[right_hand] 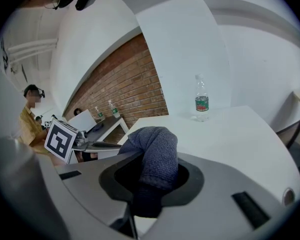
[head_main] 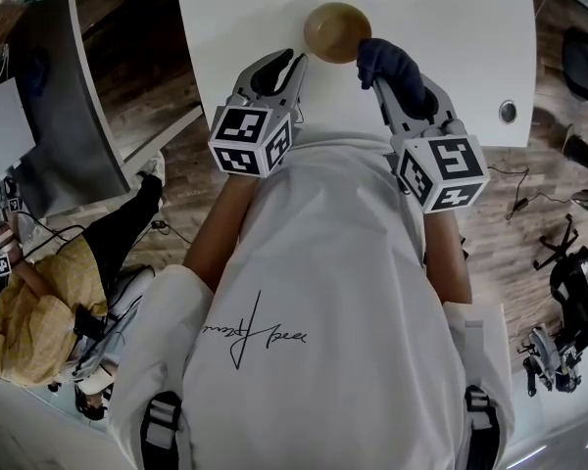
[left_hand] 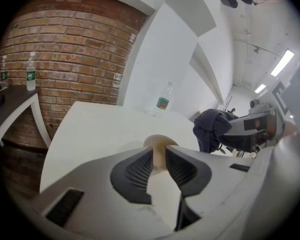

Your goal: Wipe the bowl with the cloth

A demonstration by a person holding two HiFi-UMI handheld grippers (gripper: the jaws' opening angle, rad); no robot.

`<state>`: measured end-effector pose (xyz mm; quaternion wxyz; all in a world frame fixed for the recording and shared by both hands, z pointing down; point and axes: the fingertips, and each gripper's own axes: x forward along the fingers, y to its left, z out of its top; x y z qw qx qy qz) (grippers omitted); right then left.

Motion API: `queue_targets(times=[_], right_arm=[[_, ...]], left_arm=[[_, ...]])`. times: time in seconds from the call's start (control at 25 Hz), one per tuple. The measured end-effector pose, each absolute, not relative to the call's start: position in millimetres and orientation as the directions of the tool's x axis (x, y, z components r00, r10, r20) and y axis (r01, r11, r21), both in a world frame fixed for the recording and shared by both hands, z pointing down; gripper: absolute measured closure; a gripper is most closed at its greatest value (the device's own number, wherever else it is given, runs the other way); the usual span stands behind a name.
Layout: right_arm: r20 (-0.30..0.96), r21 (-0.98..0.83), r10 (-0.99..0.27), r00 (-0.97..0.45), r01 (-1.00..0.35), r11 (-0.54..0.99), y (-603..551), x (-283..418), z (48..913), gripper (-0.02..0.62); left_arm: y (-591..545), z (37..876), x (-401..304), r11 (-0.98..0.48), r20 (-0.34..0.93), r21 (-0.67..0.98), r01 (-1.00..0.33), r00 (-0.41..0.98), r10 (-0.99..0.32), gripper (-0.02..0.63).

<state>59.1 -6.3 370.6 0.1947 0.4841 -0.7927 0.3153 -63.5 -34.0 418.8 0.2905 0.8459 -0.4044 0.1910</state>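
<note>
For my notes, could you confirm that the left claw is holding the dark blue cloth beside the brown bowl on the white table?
Not quite: it is the right claw that holds the dark blue cloth, as the right gripper view shows; the left claw is open. The cloth is beside the brown bowl on the white table.

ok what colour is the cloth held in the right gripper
The cloth is dark navy blue, with a woven texture. It shows best in the right gripper view.
</note>
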Motion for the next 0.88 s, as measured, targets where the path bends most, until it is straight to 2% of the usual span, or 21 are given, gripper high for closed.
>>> queue_targets(times=[0.88], right_arm=[[0.622,-0.331,-0.635,-0.459,-0.888,0.319,-23,64,386,0.525]], left_arm=[[-64,473,-61,-0.345,0.670,0.387,-0.855,0.518,-0.532,0.492]])
